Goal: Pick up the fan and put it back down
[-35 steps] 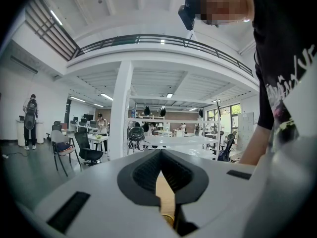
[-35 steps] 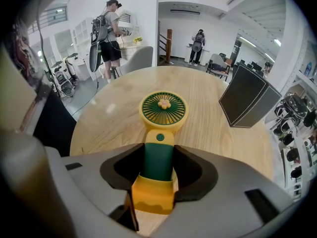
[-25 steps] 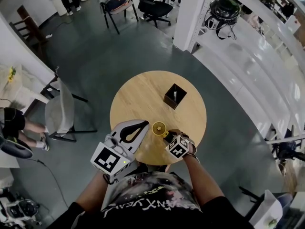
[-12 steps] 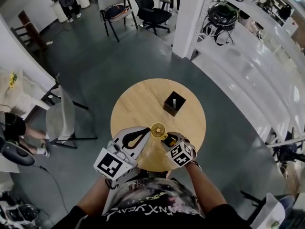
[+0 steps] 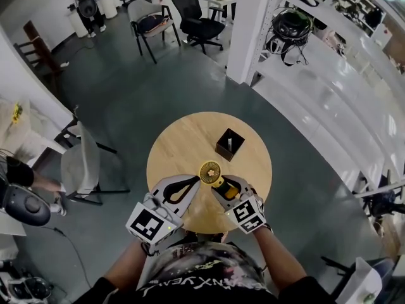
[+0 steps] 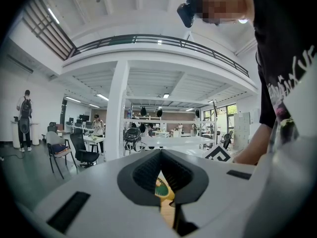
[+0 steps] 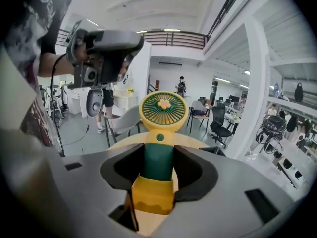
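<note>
We see right claw clamped on fan green handle, held above worktop, lower centre frame; left claw closed, empty.

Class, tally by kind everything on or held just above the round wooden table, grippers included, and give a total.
yellow-and-green handheld fan: 1
black square open-topped box: 1
white handheld grippers: 2, left gripper and right gripper
Total: 4
</note>
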Motion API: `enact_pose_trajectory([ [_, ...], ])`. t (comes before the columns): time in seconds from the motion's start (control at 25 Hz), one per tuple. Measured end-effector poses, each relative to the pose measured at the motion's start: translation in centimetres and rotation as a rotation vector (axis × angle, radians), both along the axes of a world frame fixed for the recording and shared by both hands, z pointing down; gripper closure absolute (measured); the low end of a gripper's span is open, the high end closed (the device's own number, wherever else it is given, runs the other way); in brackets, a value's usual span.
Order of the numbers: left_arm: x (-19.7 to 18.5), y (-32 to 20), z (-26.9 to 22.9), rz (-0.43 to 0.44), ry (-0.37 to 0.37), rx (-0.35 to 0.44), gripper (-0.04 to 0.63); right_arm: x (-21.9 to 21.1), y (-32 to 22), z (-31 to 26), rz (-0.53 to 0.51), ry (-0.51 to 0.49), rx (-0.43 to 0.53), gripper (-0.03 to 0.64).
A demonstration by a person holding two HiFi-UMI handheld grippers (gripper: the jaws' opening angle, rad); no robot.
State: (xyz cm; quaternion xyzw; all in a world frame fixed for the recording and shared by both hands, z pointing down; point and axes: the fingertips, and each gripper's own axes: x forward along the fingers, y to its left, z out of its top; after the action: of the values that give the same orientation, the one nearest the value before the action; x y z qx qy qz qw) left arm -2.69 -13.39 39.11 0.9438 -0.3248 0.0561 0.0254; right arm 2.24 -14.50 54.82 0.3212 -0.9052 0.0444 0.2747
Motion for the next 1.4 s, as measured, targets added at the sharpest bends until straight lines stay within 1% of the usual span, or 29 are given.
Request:
enact_pose_trajectory([
  [0.16, 0.0, 0.0, -0.1, 0.002, 0.000, 0.004, 0.578, 0.2, 0.0, -3.9, 0.024, -0.055, 0.046, 0.431],
  [0.32, -0.2, -0.3, 0.3, 0.000, -0.026, -0.005, 0.578, 0.5, 0.0, -7.7, 0.035, -0.121, 0.090, 0.431],
  [0.44, 0.1, -0.4, -0.2, 0.008, -0.013, -0.001, 0.578, 0.6, -0.1, -10.3, 0.016, -0.171, 0.168, 0.431],
  [0.52, 0.0, -0.5, -0.1, 0.008, -0.022, 0.004, 0.578, 0.6, 0.0, -12.1, 0.004, -0.209, 0.221, 0.431],
  [0.64, -0.1, -0.4, -0.1, 0.014, -0.032, 0.001, 0.578, 0.6, 0.3, -15.2, 0.001, -0.276, 0.273, 0.431],
  [0.68, -0.1, -0.4, -0.4, 0.017, -0.030, 0.002, 0.578, 0.7, 0.5, -16.4, 0.001, -0.303, 0.290, 0.431],
  [0.84, 0.5, -0.2, -2.1, 0.028, 0.020, 0.027, 0.578, 1.3, 1.5, -20.3, 0.013, -0.390, 0.336, 0.431],
  [1.04, 0.7, -0.4, -3.3, 0.035, 0.041, 0.042, 0.578, 2.5, 2.4, -22.7, 0.035, -0.429, 0.370, 0.431],
  [1.4, 1.1, -0.5, -3.2, 0.037, 0.040, 0.044, 0.578, 3.1, 2.3, -22.7, 0.043, -0.440, 0.381, 0.431],
])
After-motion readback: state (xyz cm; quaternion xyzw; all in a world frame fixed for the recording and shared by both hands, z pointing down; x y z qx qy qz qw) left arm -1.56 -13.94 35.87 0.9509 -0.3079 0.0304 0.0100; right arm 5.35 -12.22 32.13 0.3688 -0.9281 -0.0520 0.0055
